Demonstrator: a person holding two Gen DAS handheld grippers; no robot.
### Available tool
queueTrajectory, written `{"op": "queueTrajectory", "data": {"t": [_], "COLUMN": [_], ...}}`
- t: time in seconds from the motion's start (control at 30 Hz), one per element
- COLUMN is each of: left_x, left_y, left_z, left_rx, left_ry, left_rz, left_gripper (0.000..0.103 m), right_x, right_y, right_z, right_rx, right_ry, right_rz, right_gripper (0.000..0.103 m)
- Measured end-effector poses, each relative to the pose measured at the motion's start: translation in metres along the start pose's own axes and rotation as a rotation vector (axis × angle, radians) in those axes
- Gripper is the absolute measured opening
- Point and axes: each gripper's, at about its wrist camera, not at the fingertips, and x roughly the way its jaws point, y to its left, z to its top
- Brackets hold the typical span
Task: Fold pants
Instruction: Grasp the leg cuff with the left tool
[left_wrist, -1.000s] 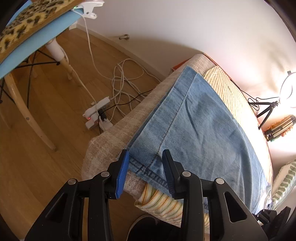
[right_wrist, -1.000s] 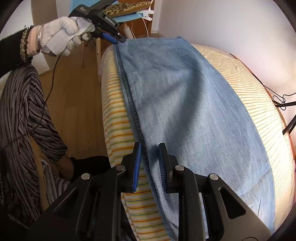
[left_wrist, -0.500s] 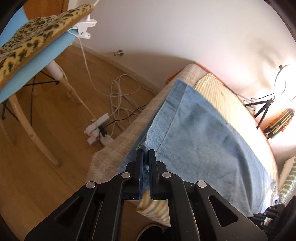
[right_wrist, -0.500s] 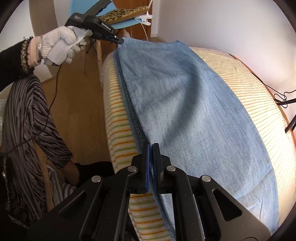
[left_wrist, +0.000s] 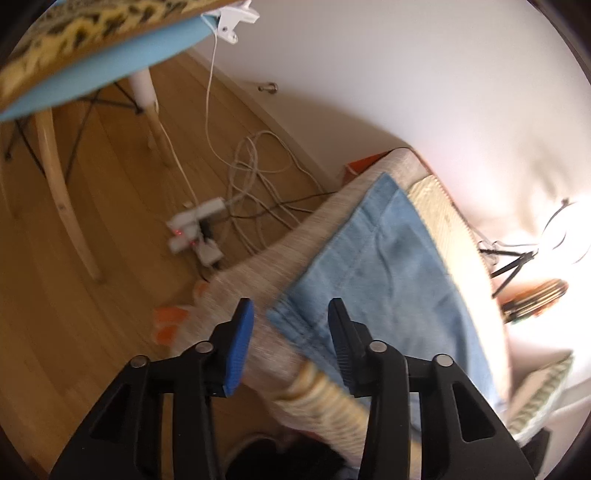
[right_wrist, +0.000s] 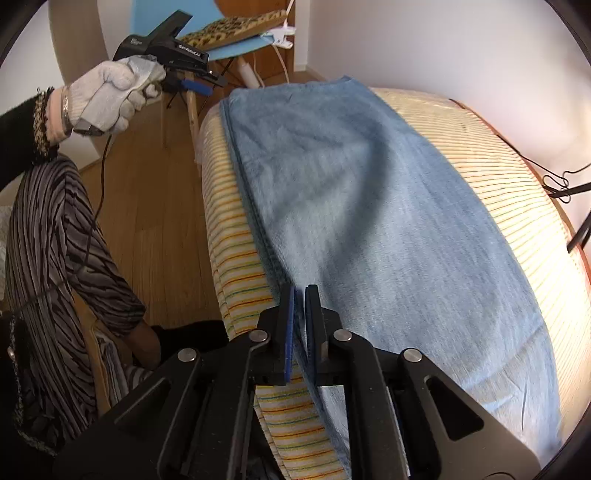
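Light blue denim pants (right_wrist: 388, 206): woven cotton cloth, matt, faint fuzzy nap, stitched seams. Striped cream bed cover (right_wrist: 480, 166): ribbed terry-like cloth, matt, rough. Honey-coloured floor (left_wrist: 92, 314): wood planks, smooth, low sheen. Black gripper frames: matt plastic with shiny metal rivets; blue finger pads (left_wrist: 240, 343) finely ribbed. White knit glove (right_wrist: 107, 96): coarse cloth.

1. My left wrist view is smeared by motion, so the pants (left_wrist: 373, 269) hem and the power strip (left_wrist: 195, 232) on the floor show no detail.
2. My right tongs (right_wrist: 299, 291) hide the denim edge they pinch.
3. The chair (left_wrist: 92, 62) is cut off at the frame's edge.
4. An orange item (left_wrist: 170, 321) on the floor is too blurred to identify.
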Motion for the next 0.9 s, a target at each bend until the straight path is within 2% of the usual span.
{"op": "queueTrajectory", "data": {"t": [0.1, 0.17, 0.33, 0.47, 0.57, 0.7, 0.77, 0.83, 0.87, 0.9], "left_x": [0.013, 0.021, 0.022, 0.017, 0.012, 0.026, 0.027, 0.032, 0.034, 0.035], "left_y": [-0.003, -0.004, -0.009, -0.006, -0.017, -0.019, -0.023, -0.032, -0.036, -0.04], "left_z": [-0.006, -0.009, -0.014, -0.019, -0.02, -0.015, -0.013, -0.012, -0.012, -0.013], "left_rx": [-0.045, -0.072, -0.102, -0.159, -0.099, -0.127, -0.114, -0.053, -0.028, -0.002], "left_ry": [0.046, 0.053, -0.004, -0.053, -0.105, -0.065, -0.087, -0.093, -0.098, -0.104], "left_rz": [-0.035, -0.049, -0.042, -0.114, -0.083, -0.03, -0.015, 0.014, 0.02, 0.03], "left_gripper": [0.048, 0.048, 0.048, 0.048, 0.048, 0.052, 0.052, 0.048, 0.037, 0.015], "right_x": [-0.009, -0.019, -0.039, -0.044, -0.042, -0.041, -0.041, -0.042, -0.043, -0.044], "right_y": [-0.001, -0.003, -0.009, -0.018, -0.024, -0.028, -0.029, -0.032, -0.033, -0.035], "right_z": [-0.002, -0.004, -0.009, -0.017, -0.02, -0.022, -0.021, -0.018, -0.017, -0.016], "right_rx": [0.02, 0.039, 0.071, 0.111, 0.142, 0.156, 0.16, 0.171, 0.179, 0.186], "right_ry": [-0.028, -0.055, -0.102, -0.121, -0.122, -0.124, -0.125, -0.125, -0.125, -0.126], "right_rz": [-0.021, -0.025, -0.048, -0.062, -0.061, -0.055, -0.057, -0.056, -0.056, -0.055], "right_gripper": [0.014, 0.028, 0.029, 0.029, 0.029, 0.029, 0.029, 0.029, 0.029, 0.029]}}
